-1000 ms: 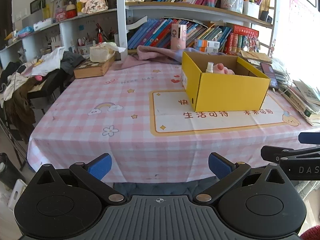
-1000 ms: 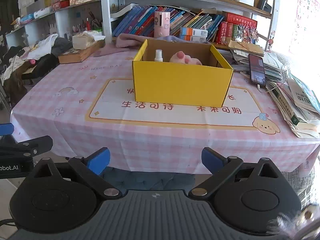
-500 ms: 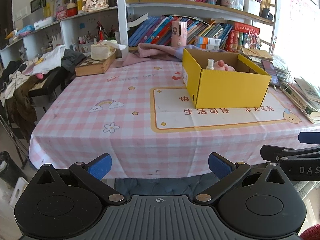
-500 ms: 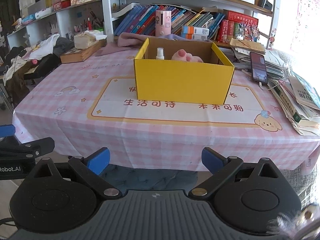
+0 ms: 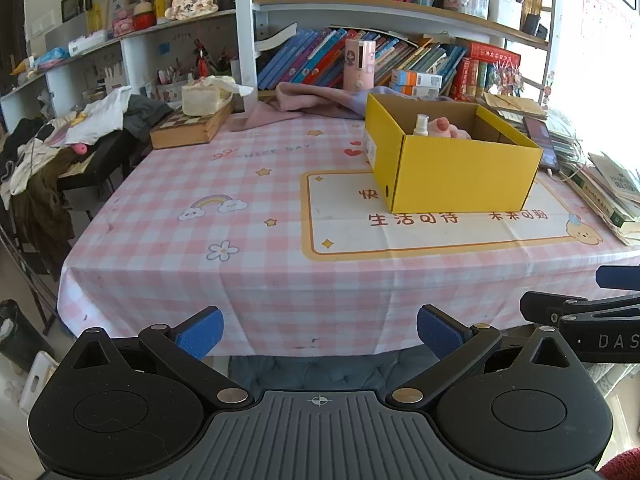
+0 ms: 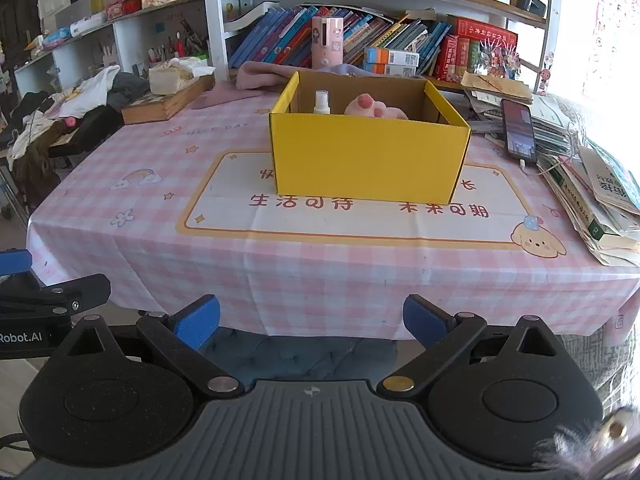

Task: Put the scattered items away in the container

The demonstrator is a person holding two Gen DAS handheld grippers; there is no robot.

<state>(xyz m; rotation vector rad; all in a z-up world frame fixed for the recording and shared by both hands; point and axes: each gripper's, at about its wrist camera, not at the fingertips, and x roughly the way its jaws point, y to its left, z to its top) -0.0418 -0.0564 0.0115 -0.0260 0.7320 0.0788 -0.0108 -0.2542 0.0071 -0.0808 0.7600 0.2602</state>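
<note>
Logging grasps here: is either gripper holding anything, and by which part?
Nothing is held. The left gripper and right gripper are both open and empty, short of the table.

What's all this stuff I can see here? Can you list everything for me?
Box: one, yellow, open-topped, middle of the table.
Spray bottle: one, white, upright inside the box, at its left.
Plush toy: one, pink, inside the box, beside the bottle.
Tablecloth: one, pink-and-white check with a cream panel, covering the table.
Phone: one, dark, on paper stacks right of the box.
Wooden box: one, brown, far left corner, tissue pack on top.
Pink cloth: one, behind the box.
Books: many, mixed colours, on the shelves behind.
Left gripper: black with blue fingers, open, empty.
Right gripper: same, open, empty.
</note>
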